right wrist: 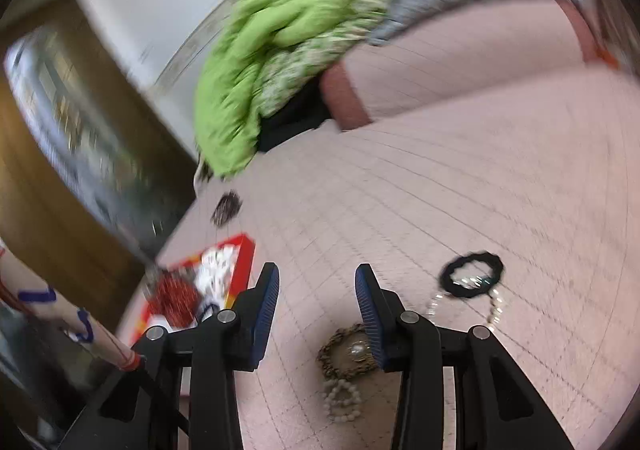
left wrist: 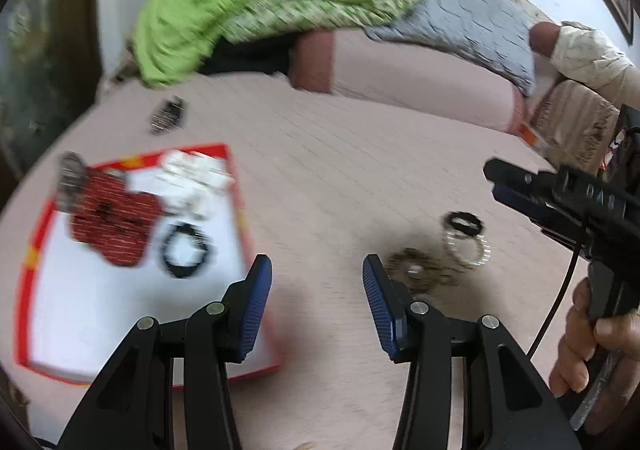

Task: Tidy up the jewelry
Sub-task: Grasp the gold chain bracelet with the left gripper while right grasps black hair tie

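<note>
A red-rimmed white tray [left wrist: 120, 330] lies on the pink bedspread at the left and holds a red beaded piece [left wrist: 112, 217], white jewelry [left wrist: 192, 181] and a black bracelet [left wrist: 186, 250]. My left gripper [left wrist: 316, 310] is open and empty, over the tray's right edge. Loose on the bed to its right lie a brass chain [left wrist: 420, 270], a clear bead bracelet [left wrist: 466, 246] and a black ring bracelet [left wrist: 464, 223]. My right gripper [right wrist: 316, 310] is open and empty above the brass chain [right wrist: 348, 354], with a pearl bracelet [right wrist: 342, 398], black bracelet [right wrist: 472, 274] and the tray [right wrist: 240, 270] around it.
A dark beaded piece [left wrist: 168, 115] lies on the bed beyond the tray. A green blanket [left wrist: 248, 1] and grey quilt [left wrist: 472, 21] are heaped at the back over a pink bolster [left wrist: 400, 73]. A wooden cabinet [right wrist: 60, 189] stands at the left.
</note>
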A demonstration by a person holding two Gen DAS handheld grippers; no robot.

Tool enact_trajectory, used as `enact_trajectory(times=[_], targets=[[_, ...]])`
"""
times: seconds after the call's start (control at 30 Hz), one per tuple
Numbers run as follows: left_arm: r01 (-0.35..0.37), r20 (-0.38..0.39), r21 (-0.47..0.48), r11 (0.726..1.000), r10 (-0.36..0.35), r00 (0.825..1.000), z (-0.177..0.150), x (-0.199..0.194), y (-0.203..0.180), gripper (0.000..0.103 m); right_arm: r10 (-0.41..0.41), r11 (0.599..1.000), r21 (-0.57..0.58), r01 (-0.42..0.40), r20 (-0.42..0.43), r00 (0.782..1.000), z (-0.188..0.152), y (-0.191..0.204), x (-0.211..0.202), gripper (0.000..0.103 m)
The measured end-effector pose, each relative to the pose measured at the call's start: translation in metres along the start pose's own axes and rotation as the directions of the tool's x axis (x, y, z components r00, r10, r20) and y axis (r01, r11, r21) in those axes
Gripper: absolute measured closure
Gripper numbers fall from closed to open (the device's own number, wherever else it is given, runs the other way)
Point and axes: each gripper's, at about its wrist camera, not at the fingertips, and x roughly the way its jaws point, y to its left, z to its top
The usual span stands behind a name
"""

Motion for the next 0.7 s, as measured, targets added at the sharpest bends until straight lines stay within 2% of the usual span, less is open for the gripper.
enact_trajectory(times=[0.1, 0.27, 0.5, 0.6, 0.7], targets=[[0.065, -0.077, 0.000, 0.998, -0.065, 0.995, 0.000, 0.028, -0.013, 0.057, -0.028, 0.998, 0.062, 0.028, 0.004, 1.000, 0.009, -0.019, -0.003, 0.060], [0.096, -0.170, 0.027, 0.995, -0.090, 0.981, 0.002, 0.067, -0.031, 0.064, -0.073, 0.989, 0.128, 0.074, -0.011, 0.997, 0.015, -0.039, -0.001, 0.060], [0.046, -0.259, 0.078, 0.996, -0.024, 0.966, 0.001, 0.107, -0.043, 0.069, -0.123, 0.980, 0.157, 0.120, 0.008, 0.992, 0.017, -0.053, -0.010, 0.060], [0.004, -0.242, 0.165, 0.986, 0.037, 0.969, -0.001, 0.111, -0.057, 0.069, -0.150, 0.973, 0.182, 0.145, 0.017, 0.989, 0.019, -0.060, -0.014, 0.060], [-0.028, -0.220, 0.201, 0.979, 0.073, 0.973, -0.002, 0.115, -0.063, 0.072, -0.171, 0.968, 0.192, 0.164, 0.019, 0.985, 0.020, -0.067, -0.017, 0.060]])
